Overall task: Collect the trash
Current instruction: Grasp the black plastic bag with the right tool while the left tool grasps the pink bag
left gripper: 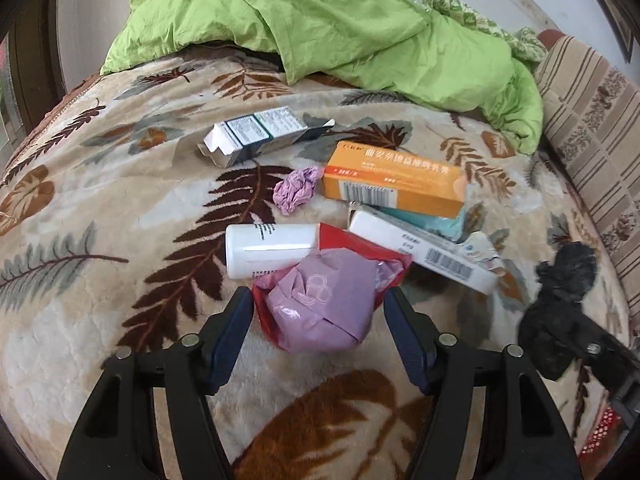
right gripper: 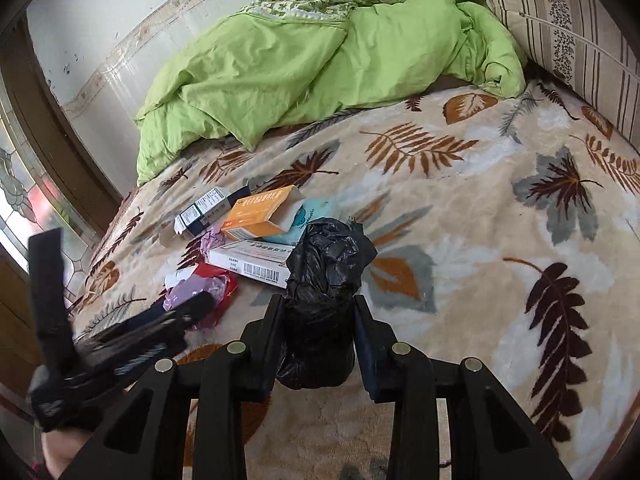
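We found the crumpled lilac plastic wrapper with its red foil backing [left gripper: 324, 304] lying on the leaf-patterned plush blanket [left gripper: 120, 200] of the bed, directly between the two blue-padded fingers of the left tool [left gripper: 319, 312]. From that tool the wrapper sat at 12 o'clock, nearest of all the litter. It was a rounded wad with no marked long axis. The left tool was the nearer one; the right tool [right gripper: 319, 320] stood off toward 3 o'clock in the left wrist view.

The left tool stood partly spread, its pads flanking the wrapper on both sides. We judged the left pad to be at or near the red edge and the right pad just clear, so no grip was made yet.

The right tool was clenched on a bunched black plastic bag [right gripper: 324, 280], which filled the gap between its fingers.

Beyond the wrapper, from 11 to 1 o'clock, lay a white plastic bottle [left gripper: 272, 250] touching the red foil, a long white carton [left gripper: 424, 256], an orange carton [left gripper: 394, 180] and a small lilac paper wad [left gripper: 296, 190].
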